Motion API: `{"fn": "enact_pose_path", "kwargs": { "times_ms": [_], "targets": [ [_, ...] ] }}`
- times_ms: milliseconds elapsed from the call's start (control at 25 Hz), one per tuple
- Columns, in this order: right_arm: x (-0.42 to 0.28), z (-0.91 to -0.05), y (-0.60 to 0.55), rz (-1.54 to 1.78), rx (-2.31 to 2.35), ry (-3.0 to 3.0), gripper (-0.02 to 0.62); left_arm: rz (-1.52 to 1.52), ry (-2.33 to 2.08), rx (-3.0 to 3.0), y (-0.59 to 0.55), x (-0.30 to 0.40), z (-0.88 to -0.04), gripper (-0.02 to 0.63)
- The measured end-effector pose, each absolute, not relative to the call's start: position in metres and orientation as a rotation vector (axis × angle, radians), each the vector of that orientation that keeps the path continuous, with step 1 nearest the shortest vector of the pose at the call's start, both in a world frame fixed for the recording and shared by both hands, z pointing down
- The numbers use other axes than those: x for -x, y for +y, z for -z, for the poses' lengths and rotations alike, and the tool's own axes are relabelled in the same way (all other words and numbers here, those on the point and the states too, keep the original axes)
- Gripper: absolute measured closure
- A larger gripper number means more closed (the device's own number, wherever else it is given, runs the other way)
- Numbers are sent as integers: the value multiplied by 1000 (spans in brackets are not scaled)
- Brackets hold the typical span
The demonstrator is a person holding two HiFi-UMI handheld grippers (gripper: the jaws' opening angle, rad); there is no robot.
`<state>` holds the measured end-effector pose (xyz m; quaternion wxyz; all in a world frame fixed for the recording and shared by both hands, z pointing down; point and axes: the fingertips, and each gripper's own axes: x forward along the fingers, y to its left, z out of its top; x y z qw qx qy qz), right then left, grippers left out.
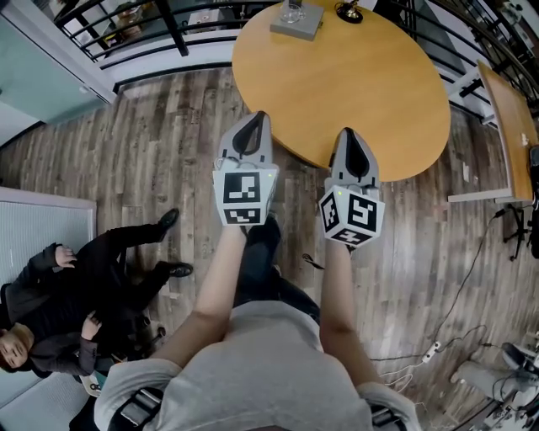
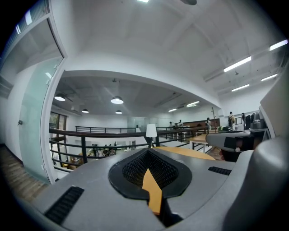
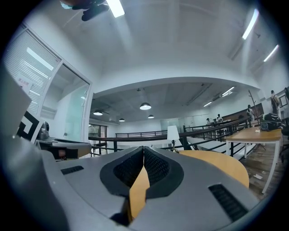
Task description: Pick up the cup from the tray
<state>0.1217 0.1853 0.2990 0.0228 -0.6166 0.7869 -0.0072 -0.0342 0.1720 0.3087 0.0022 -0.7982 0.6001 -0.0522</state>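
On the far side of the round wooden table lies a grey tray with a clear cup standing on it. My left gripper and right gripper are side by side and point level towards the table, their tips just over its near edge. Both are shut with nothing between their jaws. The left gripper view shows the left gripper shut, with the tabletop beyond it. In the right gripper view the right gripper is shut too. Neither gripper view shows the tray or cup.
A small gold-and-dark object stands right of the tray. A black railing runs behind the table. A person in dark clothes sits on the wooden floor at the left. Another table and cables are at the right.
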Motion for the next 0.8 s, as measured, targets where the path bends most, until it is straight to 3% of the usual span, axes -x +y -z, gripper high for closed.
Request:
{"fn": "enact_pose_path", "kwargs": {
  "times_ms": [800],
  "targets": [
    [-71, -305, 4, 63, 1893, 2490, 589, 191, 1940, 2492, -7, 93, -309, 600]
  ]
}}
